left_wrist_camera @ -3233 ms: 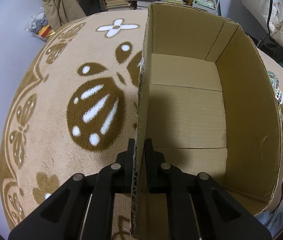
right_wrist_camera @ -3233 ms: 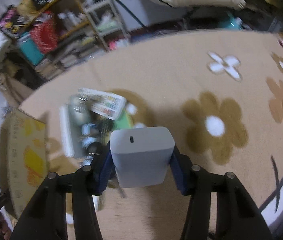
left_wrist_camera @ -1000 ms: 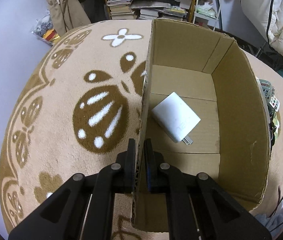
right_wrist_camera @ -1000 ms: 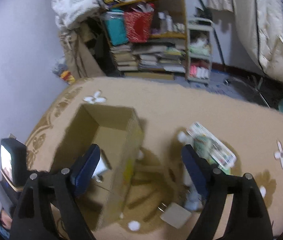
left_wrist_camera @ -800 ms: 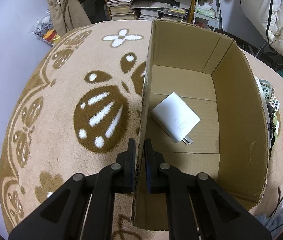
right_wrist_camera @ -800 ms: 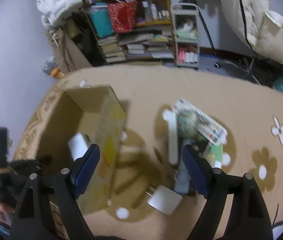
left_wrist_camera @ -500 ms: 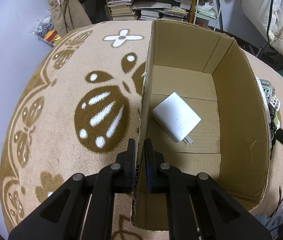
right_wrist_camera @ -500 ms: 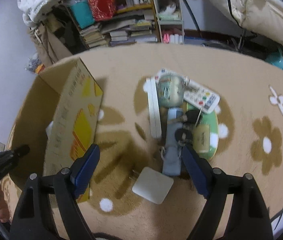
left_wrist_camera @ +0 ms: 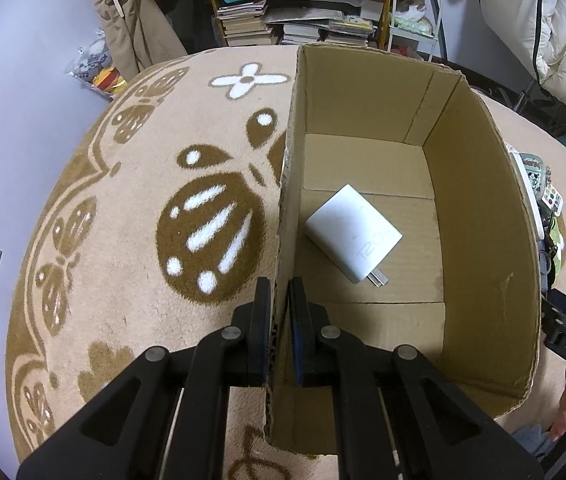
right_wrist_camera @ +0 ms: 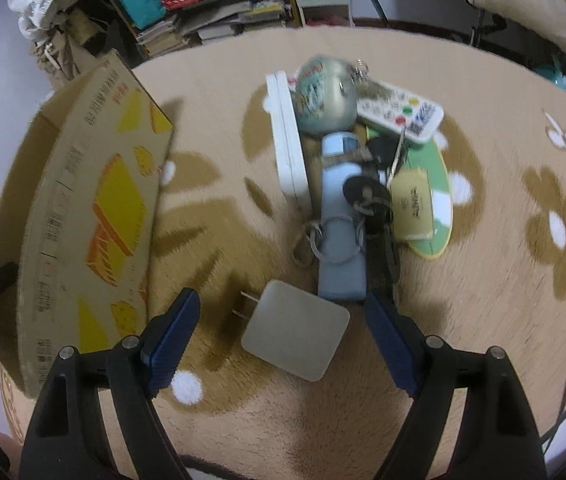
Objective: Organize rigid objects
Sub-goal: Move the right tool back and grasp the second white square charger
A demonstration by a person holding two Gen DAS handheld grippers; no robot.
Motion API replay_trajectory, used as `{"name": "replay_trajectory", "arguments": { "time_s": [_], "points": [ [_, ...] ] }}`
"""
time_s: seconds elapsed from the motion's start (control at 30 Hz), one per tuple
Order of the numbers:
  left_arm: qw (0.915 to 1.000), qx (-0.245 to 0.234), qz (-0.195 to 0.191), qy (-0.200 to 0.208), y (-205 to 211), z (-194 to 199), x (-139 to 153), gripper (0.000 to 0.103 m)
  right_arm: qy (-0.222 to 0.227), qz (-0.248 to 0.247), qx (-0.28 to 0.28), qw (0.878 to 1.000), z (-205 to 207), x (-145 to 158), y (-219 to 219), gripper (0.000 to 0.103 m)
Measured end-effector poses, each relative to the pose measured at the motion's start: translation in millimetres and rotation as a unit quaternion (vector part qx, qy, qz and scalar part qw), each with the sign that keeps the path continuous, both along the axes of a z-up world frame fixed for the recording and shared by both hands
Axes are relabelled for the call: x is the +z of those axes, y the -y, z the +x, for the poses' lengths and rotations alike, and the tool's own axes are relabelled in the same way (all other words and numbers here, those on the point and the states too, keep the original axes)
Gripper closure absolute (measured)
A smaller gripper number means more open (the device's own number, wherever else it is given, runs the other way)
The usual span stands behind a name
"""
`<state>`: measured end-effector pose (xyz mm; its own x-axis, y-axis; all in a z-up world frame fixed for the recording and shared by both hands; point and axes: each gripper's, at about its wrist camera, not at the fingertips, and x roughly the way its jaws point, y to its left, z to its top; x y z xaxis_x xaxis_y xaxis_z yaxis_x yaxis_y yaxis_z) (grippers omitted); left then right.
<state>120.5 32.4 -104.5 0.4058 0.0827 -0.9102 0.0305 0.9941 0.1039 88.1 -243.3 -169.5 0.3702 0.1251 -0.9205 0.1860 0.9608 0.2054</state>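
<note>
Down low, the left gripper [left_wrist_camera: 279,316] reaches forward along the near left wall of the open brown cardboard box [left_wrist_camera: 479,216], its two black fingers pinched on that wall's top edge, one outside over the carpet and one inside the box. On the box floor lies a white square wall charger with metal prongs [left_wrist_camera: 353,234], flat, close to the clamped wall and just ahead of the inner finger, its prongs pointing toward the near right. Around it the box floor is bare cardboard out to the far and right walls.

Meanwhile the right gripper [right_wrist_camera: 283,332] hangs over the beige patterned carpet [right_wrist_camera: 483,300] looking steeply down, its blue-padded fingers [right_wrist_camera: 173,330] spread wide and holding nothing. Between them, a little ahead, a second white square charger [right_wrist_camera: 297,338] lies flat on the carpet, touching neither pad, prongs aimed left toward the box. The box's printed yellow outer wall stands to the left, apart from the left pad by a strip of carpet. Just beyond the charger starts a pile: a pale blue elongated device [right_wrist_camera: 341,232] with rings and dark keys over it, a white flat bar [right_wrist_camera: 289,140], a round greenish tin [right_wrist_camera: 325,96], a white remote control [right_wrist_camera: 401,114] and a green oval tray [right_wrist_camera: 441,208]. Right of the gripper the carpet is open.
</note>
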Motion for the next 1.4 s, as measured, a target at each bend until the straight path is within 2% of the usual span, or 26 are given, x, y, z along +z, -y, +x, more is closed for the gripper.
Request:
{"name": "replay_trajectory", "arguments": {
  "time_s": [0.37, 0.5, 0.67, 0.73, 0.8, 0.93, 1.07, 1.4],
  "points": [
    [1.0000, 0.002, -0.003, 0.002, -0.3, -2.7, 4.4, 0.095, -0.028, 0.014, -0.025, 0.999, 1.9, -25.3, 5.5, 0.014],
    [1.0000, -0.001, 0.003, 0.006, 1.8, -3.4, 4.4, 0.095, -0.029, -0.004, -0.009, 1.000, 2.1, -27.5, 2.5, 0.015],
    [0.9999, -0.003, 0.007, 0.009, 4.1, -4.7, 6.0, 0.095, -0.041, -0.030, -0.006, 0.999, 1.3, -28.1, -5.0, 0.023],
    [0.9999, -0.002, 0.006, 0.009, 3.6, -4.6, 5.8, 0.095, -0.044, -0.046, -0.005, 0.998, 0.5, -27.9, -7.6, 0.034],
    [1.0000, -0.001, 0.005, 0.008, 3.4, -4.4, 6.2, 0.095, -0.046, -0.058, -0.005, 0.997, -1.0, -28.5, -11.5, 0.037],
    [1.0000, -0.001, 0.003, 0.008, 2.6, -4.0, 6.5, 0.095, -0.042, -0.042, -0.014, 0.998, -5.2, -26.6, -8.0, 0.037],
    [1.0000, 0.000, 0.002, 0.007, 2.5, -4.0, 6.4, 0.095, -0.023, -0.018, -0.013, 0.999, -11.0, -12.0, 0.0, 0.038],
    [1.0000, 0.000, 0.001, 0.007, 1.7, -3.5, 5.7, 0.095, 0.021, -0.032, 0.022, 0.999, -20.4, 18.2, -17.6, 0.038]
  ]
}}
